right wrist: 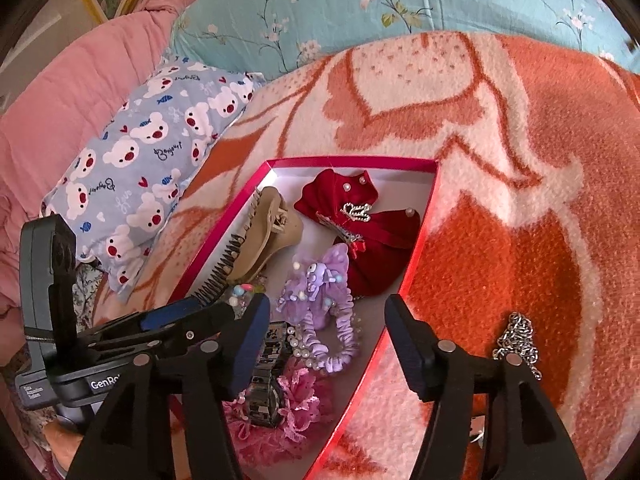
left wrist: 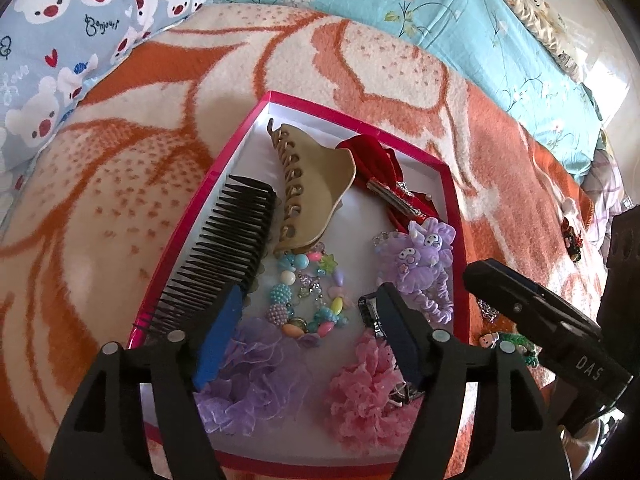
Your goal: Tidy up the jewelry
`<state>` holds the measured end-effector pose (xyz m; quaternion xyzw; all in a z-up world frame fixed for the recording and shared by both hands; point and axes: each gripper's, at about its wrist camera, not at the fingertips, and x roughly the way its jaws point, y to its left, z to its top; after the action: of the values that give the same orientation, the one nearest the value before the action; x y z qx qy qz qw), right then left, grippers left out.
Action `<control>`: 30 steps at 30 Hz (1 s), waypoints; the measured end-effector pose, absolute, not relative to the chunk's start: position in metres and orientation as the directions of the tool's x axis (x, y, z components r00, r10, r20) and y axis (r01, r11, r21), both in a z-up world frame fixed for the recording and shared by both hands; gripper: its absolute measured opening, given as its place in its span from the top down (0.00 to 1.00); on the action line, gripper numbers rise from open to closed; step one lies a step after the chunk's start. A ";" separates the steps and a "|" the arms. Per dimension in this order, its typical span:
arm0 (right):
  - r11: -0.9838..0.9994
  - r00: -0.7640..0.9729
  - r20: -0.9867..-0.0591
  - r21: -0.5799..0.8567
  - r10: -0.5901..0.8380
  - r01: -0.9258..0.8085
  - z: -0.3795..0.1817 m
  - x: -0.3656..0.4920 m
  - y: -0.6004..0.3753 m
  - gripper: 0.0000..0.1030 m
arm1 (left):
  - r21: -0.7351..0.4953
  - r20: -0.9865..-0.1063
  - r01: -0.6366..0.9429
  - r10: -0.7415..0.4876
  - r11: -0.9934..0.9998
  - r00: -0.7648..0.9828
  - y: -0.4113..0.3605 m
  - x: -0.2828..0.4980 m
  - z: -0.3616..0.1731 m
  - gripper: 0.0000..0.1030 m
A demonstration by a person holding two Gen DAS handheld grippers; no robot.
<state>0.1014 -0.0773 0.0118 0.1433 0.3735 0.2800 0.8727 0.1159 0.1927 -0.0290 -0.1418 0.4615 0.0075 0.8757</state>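
Jewelry box (left wrist: 454, 200): lying on the orange-and-cream blanket (left wrist: 132, 168), pink-rimmed, white inside.
Contents: black comb (left wrist: 224, 256) leaning along the left wall, beige claw clip (left wrist: 316, 184), red velvet bow (right wrist: 360, 232), beaded bracelets (left wrist: 308, 296), purple scrunchie (left wrist: 420, 264), watch (right wrist: 268, 372), purple and pink frills.
Left gripper (left wrist: 308, 344): hanging over the box, jaws parted, gripping nothing.
Right gripper (right wrist: 328, 344): straddling the box's right rim, jaws parted, empty.
Silver chain (right wrist: 518, 340): lying on the blanket outside the box.

The bear-print pillow (left wrist: 72, 40) reads "Bonjour", the right gripper (left wrist: 576, 344) "DAS", the left gripper (right wrist: 120, 360) "GenRo", partly hidden.
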 end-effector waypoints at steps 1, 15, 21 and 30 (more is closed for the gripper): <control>0.802 0.569 -0.568 0.461 0.595 -0.379 0.013 0.100 -0.080 0.35 | -0.239 -0.811 -0.145 -0.115 0.960 0.574 0.193 0.115 -0.028 0.29; 0.800 0.576 -0.559 0.471 0.597 -0.371 0.013 0.086 -0.095 0.22 | -0.260 -0.799 -0.152 -0.124 0.954 0.589 0.198 0.092 -0.019 0.21; 0.798 0.574 -0.558 0.471 0.599 -0.375 0.014 0.079 -0.097 0.16 | -0.247 -0.797 -0.159 -0.107 0.956 0.594 0.199 0.085 -0.016 0.20; 0.788 0.572 -0.546 0.478 0.612 -0.388 0.018 0.068 -0.101 0.12 | -0.265 -0.795 -0.175 -0.111 0.948 0.597 0.207 0.070 -0.013 0.20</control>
<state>0.0685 -0.1007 0.0175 0.1544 0.3633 0.2865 0.8730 0.0700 0.2071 -0.0129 -0.1597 0.4486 0.0181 0.8792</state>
